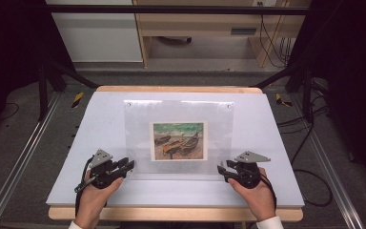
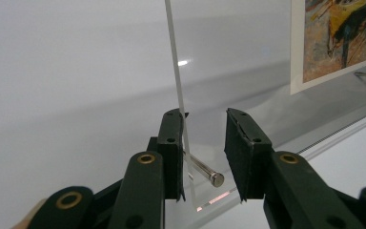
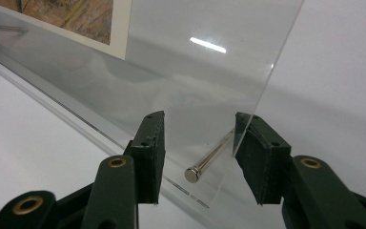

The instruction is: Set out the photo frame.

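- The left gripper (image 1: 128, 165), held in the person's left hand (image 1: 95, 193), sits at the near left corner of a clear acrylic frame (image 1: 138, 138). In the left gripper view, its jaws stand partly apart astride the panel's edge: one jaw lies against the sheet, the other stands off it, so nothing is clamped.
- A metal pin (image 2: 205, 170) pokes through that corner, between the jaws.
- The right gripper (image 1: 221, 171), in the right hand (image 1: 257, 193), sits at the near right corner. In the right gripper view, its jaws are also partly apart; the far jaw meets the panel edge, the other stays clear.
- A second metal pin (image 3: 209, 159) juts out between those jaws.
- The acrylic frame lies mid-table on the pale grey tabletop (image 1: 100, 124), its near edge between both grippers.
- Farther in, a painted print of boats (image 1: 178, 140) sits at the frame's centre.
- Two small fasteners mark the frame's far corners.
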A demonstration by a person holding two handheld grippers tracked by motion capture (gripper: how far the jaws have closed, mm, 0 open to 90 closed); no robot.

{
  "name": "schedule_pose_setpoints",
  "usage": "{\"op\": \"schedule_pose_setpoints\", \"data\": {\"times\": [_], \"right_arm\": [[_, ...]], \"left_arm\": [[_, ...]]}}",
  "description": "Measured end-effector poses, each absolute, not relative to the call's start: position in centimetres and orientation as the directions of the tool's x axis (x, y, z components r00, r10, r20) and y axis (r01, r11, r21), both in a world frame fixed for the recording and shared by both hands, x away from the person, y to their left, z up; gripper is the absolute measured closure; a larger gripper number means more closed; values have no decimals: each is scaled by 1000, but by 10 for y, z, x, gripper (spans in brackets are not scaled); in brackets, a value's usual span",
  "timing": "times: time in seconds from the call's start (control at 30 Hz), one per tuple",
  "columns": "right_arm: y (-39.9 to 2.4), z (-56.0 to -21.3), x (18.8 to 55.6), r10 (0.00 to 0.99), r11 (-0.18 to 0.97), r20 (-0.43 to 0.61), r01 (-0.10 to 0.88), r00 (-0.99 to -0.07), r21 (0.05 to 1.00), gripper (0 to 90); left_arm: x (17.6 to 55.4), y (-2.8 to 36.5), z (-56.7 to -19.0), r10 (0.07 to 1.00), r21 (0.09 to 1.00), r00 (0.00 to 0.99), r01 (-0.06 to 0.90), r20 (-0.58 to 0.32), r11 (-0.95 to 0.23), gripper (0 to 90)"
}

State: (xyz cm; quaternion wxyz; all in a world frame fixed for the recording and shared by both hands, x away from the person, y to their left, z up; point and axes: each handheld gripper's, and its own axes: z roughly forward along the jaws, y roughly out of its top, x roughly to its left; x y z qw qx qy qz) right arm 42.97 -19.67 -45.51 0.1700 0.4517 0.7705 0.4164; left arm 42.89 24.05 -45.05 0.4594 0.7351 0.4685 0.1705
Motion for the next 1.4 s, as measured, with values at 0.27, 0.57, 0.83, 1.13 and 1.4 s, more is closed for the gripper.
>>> {"op": "schedule_pose_setpoints", "data": {"times": [0.27,0.57,0.83,1.13,1.4], "right_arm": [[-198,-456,428,836,248,112,553,-536,795,560],[-198,-457,427,840,241,122,563,-529,790,567],[-198,-457,424,841,239,128,574,-525,783,574],[-198,-459,421,840,251,125,583,-527,772,582],[-197,-461,419,840,260,118,584,-529,769,586]], "left_arm": [[428,242,-451,844,834,502,536,-188,-133,692],[426,242,-452,842,832,510,534,-176,-149,704],[423,243,-453,837,828,521,535,-168,-167,708],[420,244,-454,828,822,535,540,-170,-180,712],[417,244,-457,828,824,536,536,-164,-184,712]]}}
